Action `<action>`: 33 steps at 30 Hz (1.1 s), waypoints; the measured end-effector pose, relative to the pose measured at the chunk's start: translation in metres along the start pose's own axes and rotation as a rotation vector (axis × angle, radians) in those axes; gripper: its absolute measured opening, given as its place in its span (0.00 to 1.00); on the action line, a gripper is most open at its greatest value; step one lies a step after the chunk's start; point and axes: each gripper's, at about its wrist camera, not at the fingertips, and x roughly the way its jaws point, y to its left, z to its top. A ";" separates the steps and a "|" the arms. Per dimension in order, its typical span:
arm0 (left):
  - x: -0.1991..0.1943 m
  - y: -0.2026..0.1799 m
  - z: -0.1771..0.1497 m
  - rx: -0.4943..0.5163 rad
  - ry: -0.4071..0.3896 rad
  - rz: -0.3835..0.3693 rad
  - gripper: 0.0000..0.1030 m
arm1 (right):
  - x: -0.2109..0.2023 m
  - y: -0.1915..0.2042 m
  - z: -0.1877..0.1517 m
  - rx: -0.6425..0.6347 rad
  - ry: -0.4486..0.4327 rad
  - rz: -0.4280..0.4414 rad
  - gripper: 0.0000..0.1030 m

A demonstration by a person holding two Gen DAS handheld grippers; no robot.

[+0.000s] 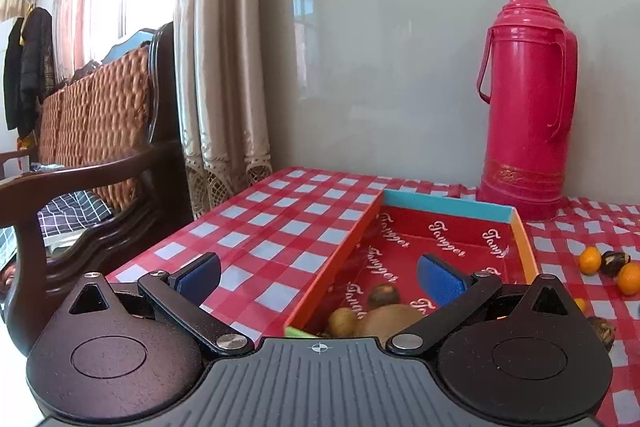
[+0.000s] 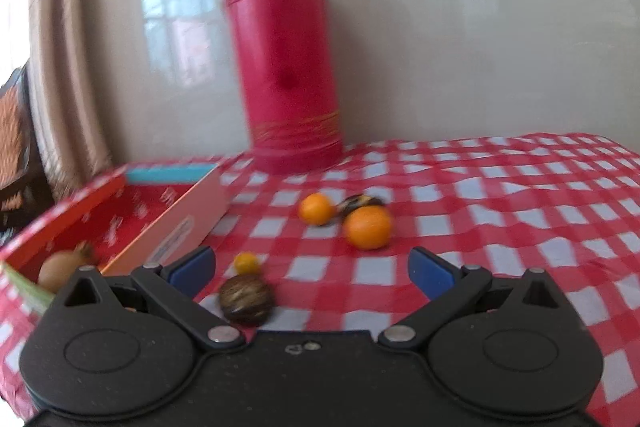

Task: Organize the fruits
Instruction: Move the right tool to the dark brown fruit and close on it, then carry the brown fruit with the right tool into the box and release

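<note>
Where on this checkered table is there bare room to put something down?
Bare cloth lies left of the red box. The box's far half is free; kiwis crowd its near end. Right of it, oranges and a dark fruit clutter the cloth.

The one word that can be read is "Tonnger", in pale cursive script, repeated many times at a slant over the red lining of the open box [image 1: 440, 239], across its floor and up its inner walls; the spelling is not fully certain, since the script is looped and some repeats are cut off by the walls. In the right wrist view a printed label shows on the box's outer side wall, too blurred to read.
</note>
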 end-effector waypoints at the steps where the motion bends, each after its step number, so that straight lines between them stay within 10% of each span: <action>1: 0.000 0.003 -0.001 0.006 0.004 0.002 1.00 | 0.002 0.008 0.000 -0.036 0.021 -0.001 0.94; 33: 0.012 0.071 -0.013 -0.004 0.015 0.059 1.00 | 0.046 0.042 -0.006 -0.052 0.191 -0.005 0.31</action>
